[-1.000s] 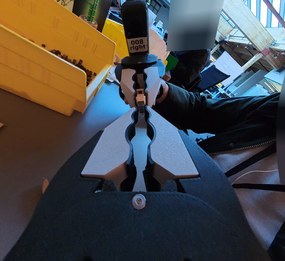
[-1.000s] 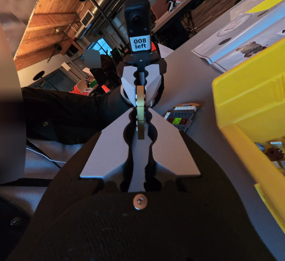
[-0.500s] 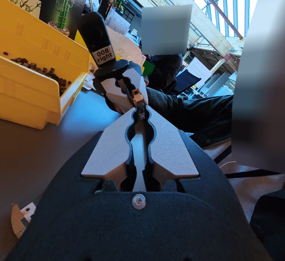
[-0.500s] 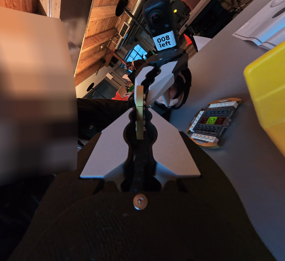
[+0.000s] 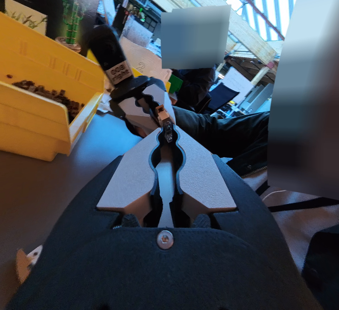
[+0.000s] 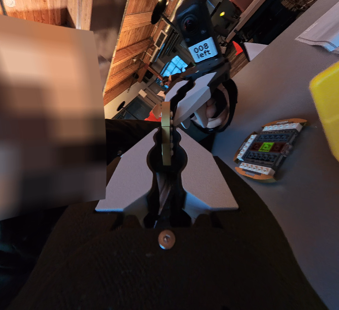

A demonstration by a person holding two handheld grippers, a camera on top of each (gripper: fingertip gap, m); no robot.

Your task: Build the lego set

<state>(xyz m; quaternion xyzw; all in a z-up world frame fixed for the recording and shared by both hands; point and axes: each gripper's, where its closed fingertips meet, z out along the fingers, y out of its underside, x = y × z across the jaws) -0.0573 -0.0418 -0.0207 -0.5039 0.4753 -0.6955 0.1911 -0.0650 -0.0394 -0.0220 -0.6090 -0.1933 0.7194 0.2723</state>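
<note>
While both tools meet tip to tip above the grey bench [image 6: 275, 84], the right gripper [image 6: 166, 132] is clenched on a thin tan strip of plates [image 6: 165, 136], held edge-on between its fingers. The left gripper [image 5: 167, 132] is closed on a small clear piece [image 5: 168, 133]; it appears to touch the tan strip's end, though motion blur makes the contact uncertain. On the bench to the right lies a round partly built base [image 6: 266, 150] with white, dark grey and lime bricks. A yellow bin [image 5: 36, 114] holding dark brown pieces [image 5: 53, 94] stands on the bench further off.
</note>
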